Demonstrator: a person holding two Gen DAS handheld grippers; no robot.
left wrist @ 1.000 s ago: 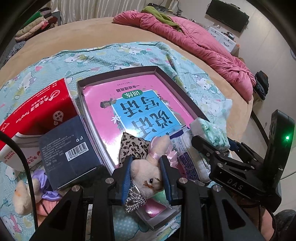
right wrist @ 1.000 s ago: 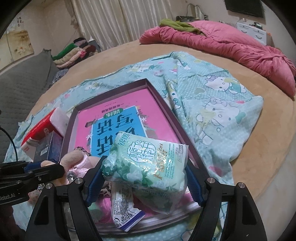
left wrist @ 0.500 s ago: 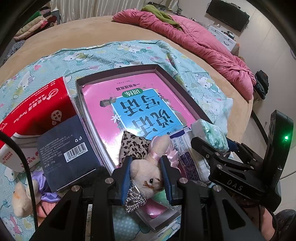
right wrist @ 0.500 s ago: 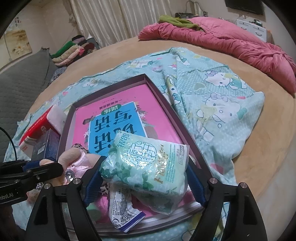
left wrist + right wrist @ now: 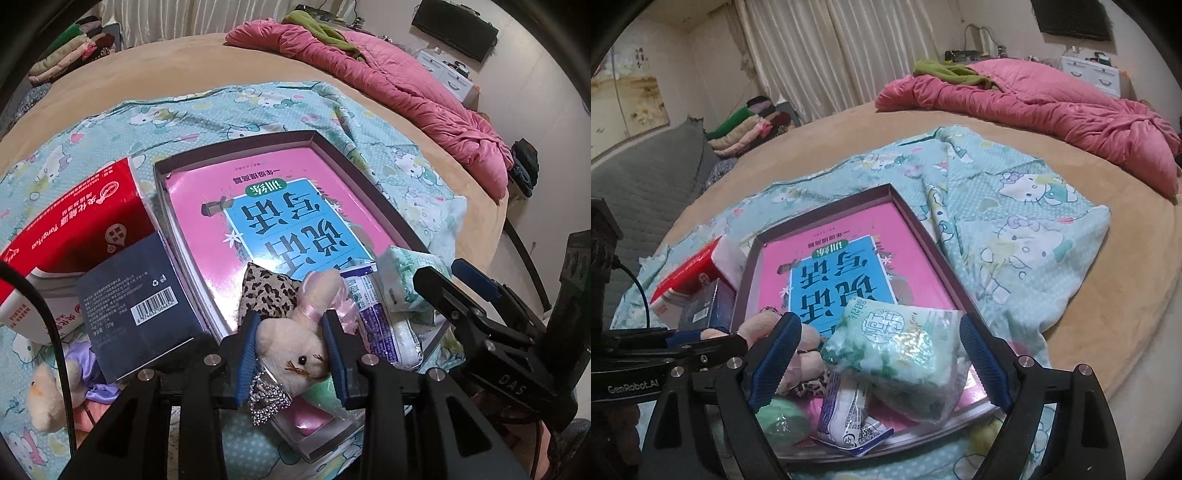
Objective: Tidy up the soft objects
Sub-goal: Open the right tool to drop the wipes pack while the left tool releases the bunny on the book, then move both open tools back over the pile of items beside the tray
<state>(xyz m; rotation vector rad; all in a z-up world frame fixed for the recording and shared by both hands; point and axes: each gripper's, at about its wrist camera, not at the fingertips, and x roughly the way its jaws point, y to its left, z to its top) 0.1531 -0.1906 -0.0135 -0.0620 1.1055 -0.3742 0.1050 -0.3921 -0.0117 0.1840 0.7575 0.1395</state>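
My left gripper [image 5: 291,350] is shut on a cream plush bunny [image 5: 295,343] with a leopard-print bow, over the near end of a shallow dark tray [image 5: 236,149] lined with a pink and blue book. My right gripper [image 5: 879,362] is open, its pads standing off both sides of a green tissue pack [image 5: 897,347] that lies in the tray's near right corner. The pack also shows in the left wrist view [image 5: 410,277]. A blue-white sachet [image 5: 849,417] and a green soft item [image 5: 783,421] lie beside it.
A red tissue box [image 5: 70,229] and a dark blue box [image 5: 136,299] sit left of the tray. A second plush with a purple dress [image 5: 55,384] lies near left. A Hello Kitty sheet [image 5: 1027,236] covers the bed; a pink quilt [image 5: 1052,110] lies at the back.
My right gripper's jaws have spread away from the green tissue pack, which now rests in the tray. My left gripper stays shut on the bunny, shifted slightly.
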